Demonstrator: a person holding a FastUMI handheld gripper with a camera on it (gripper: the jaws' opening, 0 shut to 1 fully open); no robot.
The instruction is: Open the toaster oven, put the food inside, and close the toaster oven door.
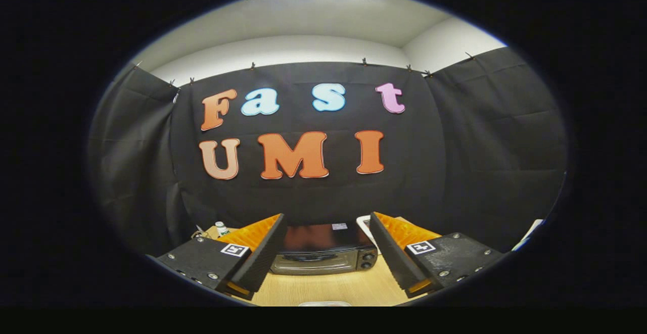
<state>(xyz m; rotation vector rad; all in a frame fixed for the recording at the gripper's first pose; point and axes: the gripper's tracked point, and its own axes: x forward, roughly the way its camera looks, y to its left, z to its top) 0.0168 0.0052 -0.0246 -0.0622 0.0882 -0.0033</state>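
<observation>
The toaster oven [323,253] stands on the wooden table [328,288], beyond my fingers and framed in the gap between them. It has a dark top, a glass door that is shut, and two knobs [368,260] on its right side. My gripper [326,248] is open, with nothing between its fingers. The left finger [258,253] and the right finger [391,253] have ribbed black pads with orange backs. A pale flat thing [323,303] lies on the table just below the fingers, mostly cut off.
A small white bottle with a green cap [221,229] stands on the table behind the left finger. A white object [364,223] shows behind the oven's right end. Another white edge [528,233] sits far right. Black cloth walls the booth.
</observation>
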